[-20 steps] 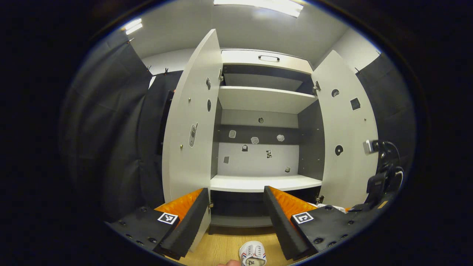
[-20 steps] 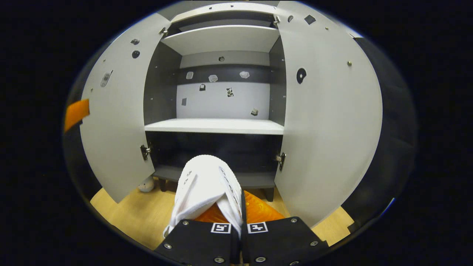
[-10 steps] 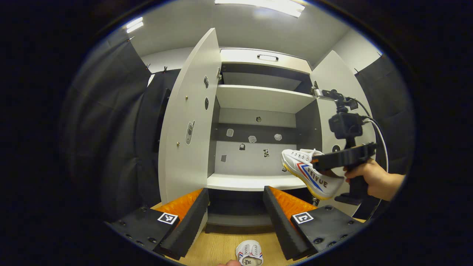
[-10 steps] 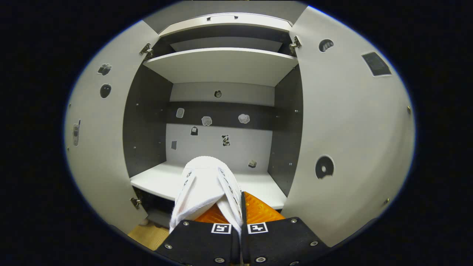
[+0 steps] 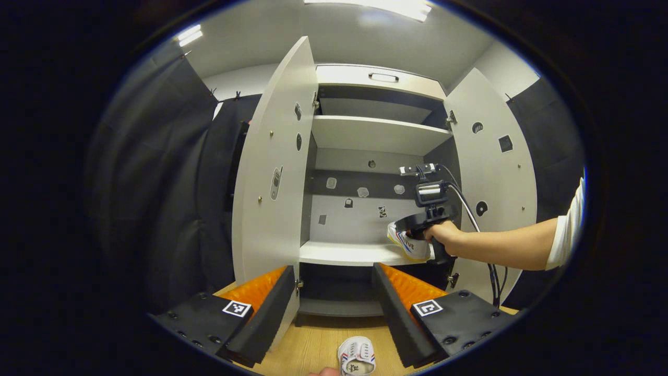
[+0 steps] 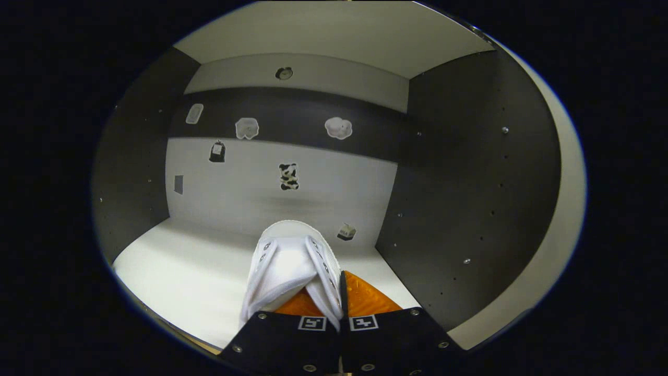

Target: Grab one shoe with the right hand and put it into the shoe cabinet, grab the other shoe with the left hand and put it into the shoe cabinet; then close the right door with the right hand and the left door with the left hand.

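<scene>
The shoe cabinet stands ahead with its left door (image 5: pixel 271 177) and right door (image 5: pixel 490 172) swung open. In the left gripper view a person's hand holds my right gripper (image 5: pixel 406 230) inside the cabinet, at the right end of the lower shelf (image 5: pixel 339 254). It is shut on a white shoe (image 5: pixel 408 246) with red and blue stripes. In the right gripper view that shoe (image 6: pixel 289 261) points toward the back wall, pinched between the fingers of my right gripper (image 6: pixel 339 300), low over the white shelf (image 6: pixel 172 266). My left gripper (image 5: pixel 334 308) is open above the second white shoe (image 5: pixel 356 357) on the floor.
An upper shelf (image 5: pixel 376 133) and a top drawer with a handle (image 5: pixel 383 78) sit above. The dark side wall (image 6: pixel 469 172) is close to the right of the held shoe. Wooden floor (image 5: pixel 313 347) lies in front of the cabinet, and black curtains (image 5: pixel 156 183) hang at the left.
My right gripper has carried the shoe up and forward, from in front of the cabinet into the lower shelf compartment. The left gripper has stayed nearly still and open.
</scene>
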